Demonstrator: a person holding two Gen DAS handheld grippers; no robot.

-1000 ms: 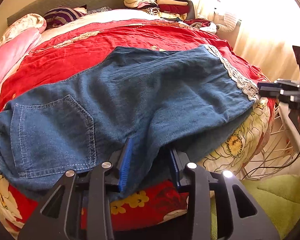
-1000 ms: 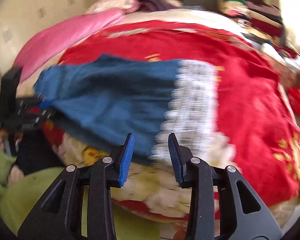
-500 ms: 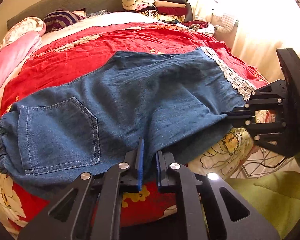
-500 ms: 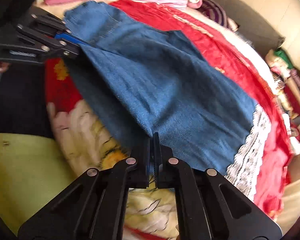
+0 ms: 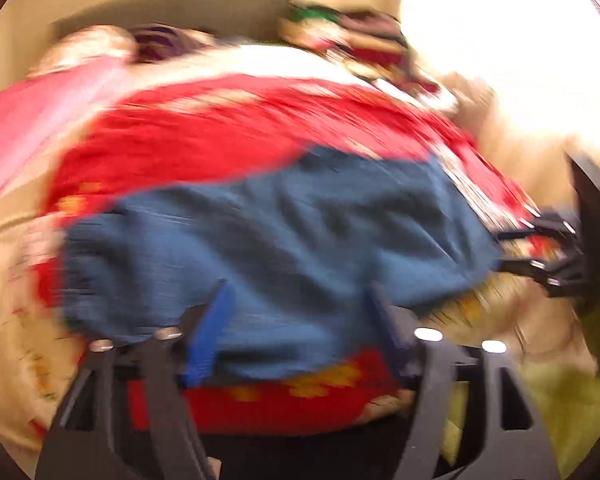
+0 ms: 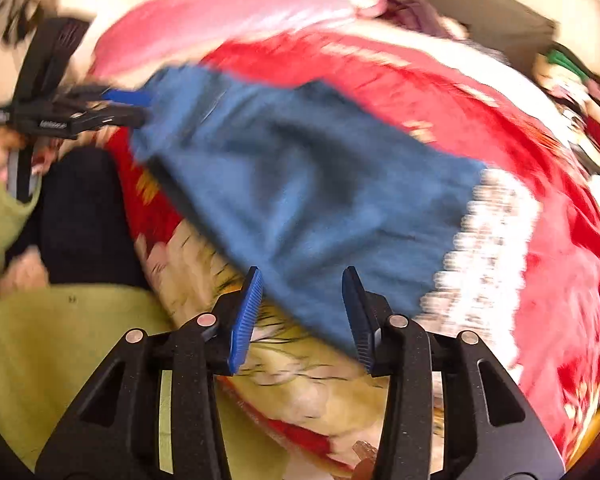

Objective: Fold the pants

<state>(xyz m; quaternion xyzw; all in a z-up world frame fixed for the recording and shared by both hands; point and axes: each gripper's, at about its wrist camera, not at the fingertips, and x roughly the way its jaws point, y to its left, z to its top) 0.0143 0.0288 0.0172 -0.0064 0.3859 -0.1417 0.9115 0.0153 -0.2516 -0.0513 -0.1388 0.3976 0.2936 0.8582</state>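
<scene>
Blue denim pants (image 5: 280, 232) with a white lace hem (image 6: 488, 248) lie across a red bedspread (image 5: 220, 136); both views are blurred by motion. My left gripper (image 5: 300, 286) has its jaws opening wide. The near edge of the pants lies loose between them, and neither pad presses it. My right gripper (image 6: 302, 270) is opening too, with the denim edge near the hem between its blue pads (image 6: 244, 316) but not pinched. The left gripper (image 6: 136, 106) also shows at the waist end, and the right gripper (image 5: 512, 248) at the hem end.
A pink quilt (image 6: 220, 20) and pillows lie at the head of the bed. A stack of folded clothes (image 5: 340, 36) sits at the far corner. A bright curtain (image 5: 520, 60) hangs to the right. A person's green garment (image 6: 60, 340) fills the near left.
Half a second ago both grippers were shut on the pants' near edge; now both stand apart with the cloth loose. Both cameras have swung, and the pants look more bunched.
</scene>
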